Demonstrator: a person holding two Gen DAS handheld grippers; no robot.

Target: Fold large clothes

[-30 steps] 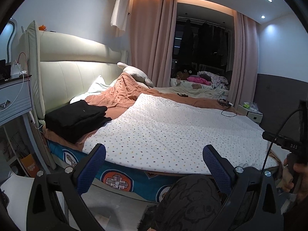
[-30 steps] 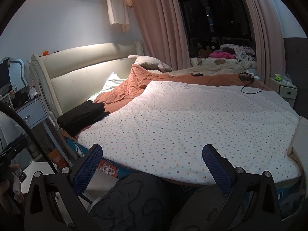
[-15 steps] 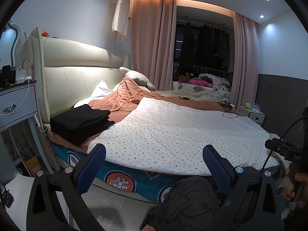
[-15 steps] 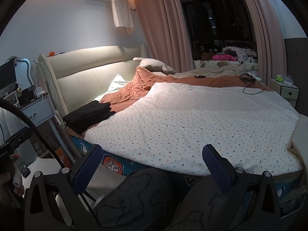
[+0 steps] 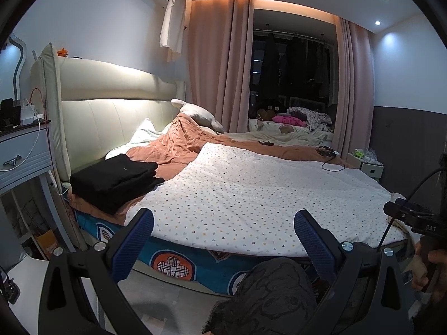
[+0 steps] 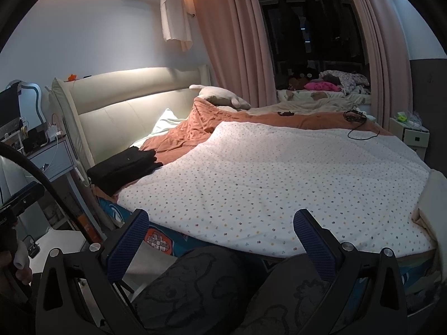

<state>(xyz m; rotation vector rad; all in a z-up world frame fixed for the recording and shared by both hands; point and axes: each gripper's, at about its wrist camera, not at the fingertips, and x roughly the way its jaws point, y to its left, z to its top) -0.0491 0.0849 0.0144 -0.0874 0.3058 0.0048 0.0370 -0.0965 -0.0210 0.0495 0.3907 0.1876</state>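
Here the left gripper (image 5: pixel 223 237) and right gripper (image 6: pixel 222 236) both hang before the bed (image 5: pixel 195 262), jaws spread wide and holding nothing. A folded stack of black clothes (image 5: pixel 114 178) lies on the orange quilt (image 5: pixel 178 145) near the headboard (image 5: pixel 111 117), just beside the dotted white blanket (image 6: pixel 279 173).

Left hand-held gripper (image 5: pixel 223 230), jaws apart, before the bed (image 5: pixel 195 262); folded black clothes (image 5: pixel 116 180) near the headboard (image 5: pixel 117 111).
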